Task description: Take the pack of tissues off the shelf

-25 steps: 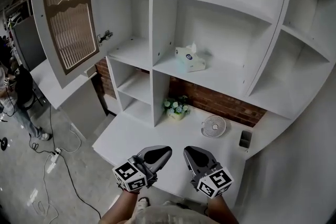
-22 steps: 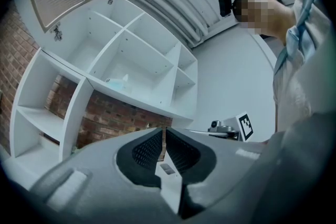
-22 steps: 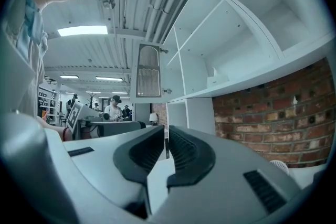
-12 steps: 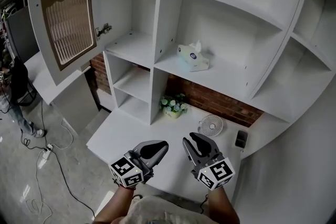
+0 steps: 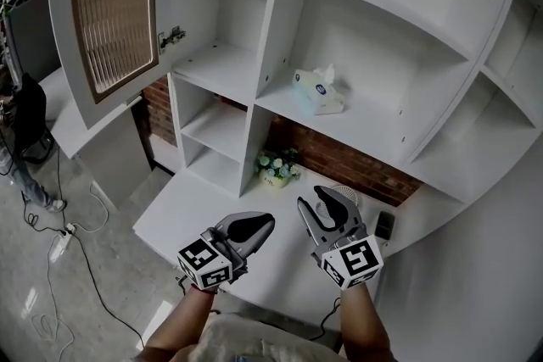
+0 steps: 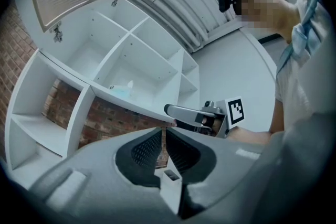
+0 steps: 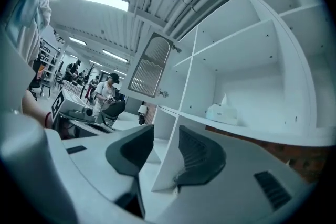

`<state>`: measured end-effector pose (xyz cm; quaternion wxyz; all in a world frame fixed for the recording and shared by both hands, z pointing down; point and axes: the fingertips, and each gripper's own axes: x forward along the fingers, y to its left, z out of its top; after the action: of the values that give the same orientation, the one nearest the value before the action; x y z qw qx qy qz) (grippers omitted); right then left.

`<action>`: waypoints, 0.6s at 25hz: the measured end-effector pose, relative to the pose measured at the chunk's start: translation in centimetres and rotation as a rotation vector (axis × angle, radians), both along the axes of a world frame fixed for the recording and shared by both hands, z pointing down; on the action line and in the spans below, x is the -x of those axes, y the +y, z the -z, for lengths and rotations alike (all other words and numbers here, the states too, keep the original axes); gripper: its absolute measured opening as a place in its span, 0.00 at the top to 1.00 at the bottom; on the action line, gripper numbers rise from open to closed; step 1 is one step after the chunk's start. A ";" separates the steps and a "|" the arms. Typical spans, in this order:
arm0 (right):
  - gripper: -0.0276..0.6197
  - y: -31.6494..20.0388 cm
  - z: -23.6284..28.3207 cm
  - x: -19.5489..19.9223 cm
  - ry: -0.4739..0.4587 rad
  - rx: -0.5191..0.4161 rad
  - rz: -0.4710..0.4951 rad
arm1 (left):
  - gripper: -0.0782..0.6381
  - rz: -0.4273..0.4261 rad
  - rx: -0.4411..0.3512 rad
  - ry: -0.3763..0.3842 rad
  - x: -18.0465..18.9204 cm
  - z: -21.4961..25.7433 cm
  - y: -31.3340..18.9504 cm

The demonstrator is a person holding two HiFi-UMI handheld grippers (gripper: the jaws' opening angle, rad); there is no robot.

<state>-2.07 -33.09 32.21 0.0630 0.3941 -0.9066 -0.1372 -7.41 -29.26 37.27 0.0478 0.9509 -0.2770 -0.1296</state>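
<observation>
Pack of tissues point(image 5: 320, 91): a soft, pale rectangular pack with a blue oval on its top and a white tissue tuft sticking up. It lies on the middle shelf and nothing is touching it.
Shelf point(image 5: 373, 131): a smooth, flat white board inside a white cabinet of square compartments, with a curved upright on its right.
Right hand-held gripper point(image 5: 316, 201): grey moulded plastic with dark ribbed pads and a marker cube at the rear. Its jaws have just been opening and now stand wide apart with nothing between them. It is below the shelf and well apart from the pack.
Left hand-held gripper point(image 5: 267, 222): the same build. Its ribbed pads are closed together on nothing, and it is held beside the right one over the tabletop.
Tabletop point(image 5: 191, 212): a plain white slab under the cabinet.
Brick wall point(image 5: 344, 161): a rough reddish strip between the tabletop and the shelf.
Flowers point(image 5: 277, 169): a small white and green bunch on the tabletop against the brick.
Cabinet door point(image 5: 113, 8): swung open at upper left, a white frame around a ribbed brown panel with a wavy edge.
</observation>
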 end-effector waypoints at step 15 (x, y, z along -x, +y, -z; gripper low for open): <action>0.72 -7.9 5.4 0.7 0.137 -0.128 -0.123 | 0.87 0.025 -0.087 0.048 0.5 5.4 -6.6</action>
<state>-2.79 -40.97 26.76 0.1076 0.4419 -0.8637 -0.2173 -7.92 -35.83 31.86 0.0115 0.9452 -0.2818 -0.1648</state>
